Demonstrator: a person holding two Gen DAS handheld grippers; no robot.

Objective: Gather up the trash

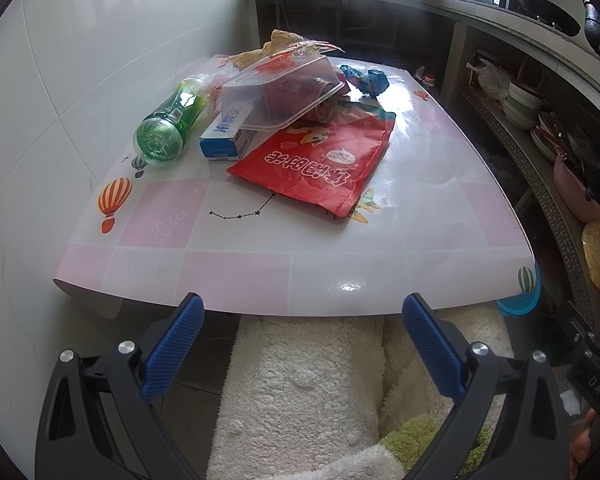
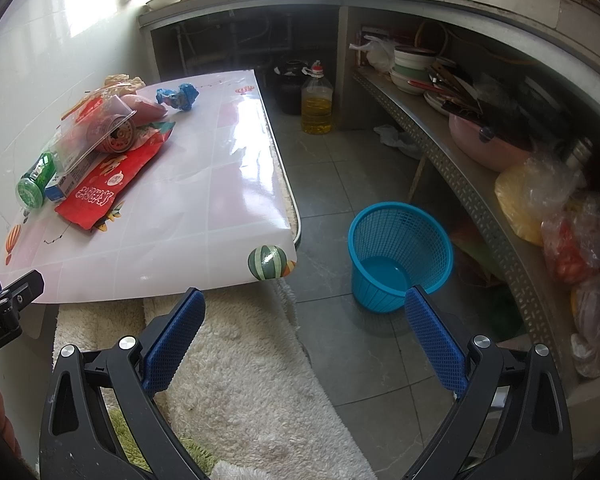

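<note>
Trash is piled at the far left of the table (image 1: 340, 248): a green plastic bottle (image 1: 168, 124) on its side, a small blue-and-white carton (image 1: 228, 136), a clear plastic box (image 1: 280, 92) tipped over a tin can (image 2: 118, 134), a red snack bag (image 1: 320, 160), crumpled blue wrapper (image 1: 366, 78) and brown paper (image 1: 276, 46). My left gripper (image 1: 302, 308) is open, held just before the table's near edge, empty. My right gripper (image 2: 304, 304) is open and empty, over the floor by the table's near right corner. A blue mesh waste basket (image 2: 400, 256) stands on the floor right of the table.
A tiled wall runs along the table's left side. Shelves (image 2: 480, 184) at the right hold bowls, a pink pot and bagged goods. An oil bottle (image 2: 317, 100) and dark jar stand on the floor behind the table. White fluffy fabric (image 2: 236, 380) lies below both grippers.
</note>
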